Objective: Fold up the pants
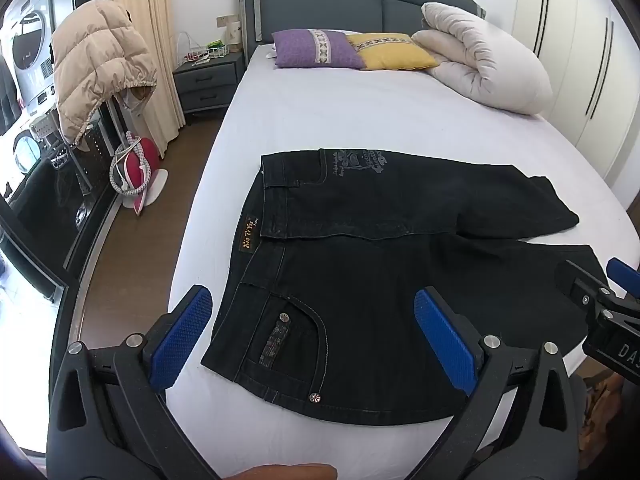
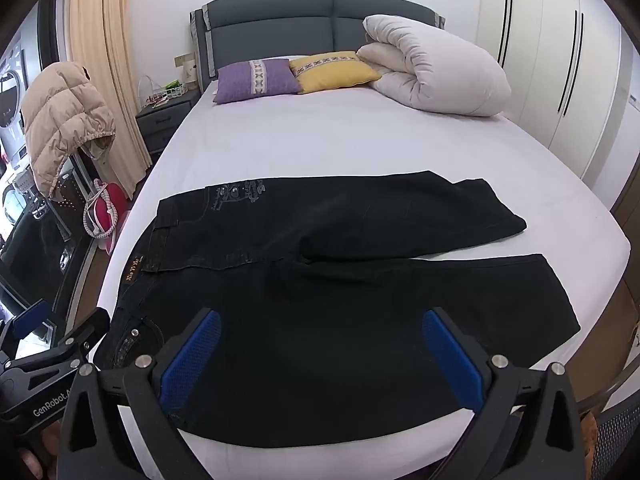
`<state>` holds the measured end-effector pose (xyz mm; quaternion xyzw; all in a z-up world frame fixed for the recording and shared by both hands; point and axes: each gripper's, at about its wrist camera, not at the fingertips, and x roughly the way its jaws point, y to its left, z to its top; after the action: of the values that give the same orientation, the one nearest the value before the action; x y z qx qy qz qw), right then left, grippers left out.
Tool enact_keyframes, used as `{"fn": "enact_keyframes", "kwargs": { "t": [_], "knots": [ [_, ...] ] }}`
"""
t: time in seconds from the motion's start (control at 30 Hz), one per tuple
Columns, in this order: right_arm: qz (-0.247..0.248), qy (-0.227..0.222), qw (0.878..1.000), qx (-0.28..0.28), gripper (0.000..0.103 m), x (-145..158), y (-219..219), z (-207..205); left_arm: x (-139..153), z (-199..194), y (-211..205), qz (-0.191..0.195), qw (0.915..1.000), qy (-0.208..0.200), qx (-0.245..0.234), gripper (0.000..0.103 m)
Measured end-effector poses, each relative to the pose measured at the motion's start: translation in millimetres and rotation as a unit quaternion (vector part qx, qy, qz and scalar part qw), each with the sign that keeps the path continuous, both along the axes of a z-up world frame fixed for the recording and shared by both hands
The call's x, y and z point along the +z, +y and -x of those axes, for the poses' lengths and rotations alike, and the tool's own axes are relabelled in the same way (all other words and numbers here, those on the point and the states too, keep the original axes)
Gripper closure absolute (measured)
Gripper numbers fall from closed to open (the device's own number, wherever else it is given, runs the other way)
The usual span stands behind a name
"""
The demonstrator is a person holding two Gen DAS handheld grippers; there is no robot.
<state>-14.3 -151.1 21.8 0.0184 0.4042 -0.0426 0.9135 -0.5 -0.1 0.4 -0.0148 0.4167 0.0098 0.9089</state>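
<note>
Black denim pants [image 1: 360, 280], embroidered pockets, tan waist label: lying flat on the white-sheeted bed [image 1: 340, 120], near its foot edge, waistband to the left, two legs splayed apart to the right. Left gripper [image 1: 316, 336], blue-padded: jaws spread fully, holding nothing, above the waist end. Right gripper [image 2: 322, 356]: likewise wide and empty, above the nearer leg. Purple cushion [image 1: 316, 50], yellow cushion [image 1: 392, 52], rolled cream duvet [image 1: 484, 56] at the grey headboard [image 1: 340, 4].

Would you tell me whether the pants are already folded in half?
No, the pants lie spread flat on the bed with both legs apart.
</note>
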Motion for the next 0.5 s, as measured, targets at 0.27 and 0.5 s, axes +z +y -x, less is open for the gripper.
{"fn": "enact_keyframes", "kwargs": {
  "t": [0.27,0.5],
  "knots": [
    [-0.005,0.002,1.0,0.002,0.0,-1.8,-1.1,2.2,0.0,-0.1,0.1,0.0,1.0,0.0,0.0,0.0],
    [-0.003,0.004,1.0,0.003,0.0,-3.1,-0.1,1.8,0.5,0.6,-0.1,0.0,1.0,0.001,0.0,0.0]
  ]
}}
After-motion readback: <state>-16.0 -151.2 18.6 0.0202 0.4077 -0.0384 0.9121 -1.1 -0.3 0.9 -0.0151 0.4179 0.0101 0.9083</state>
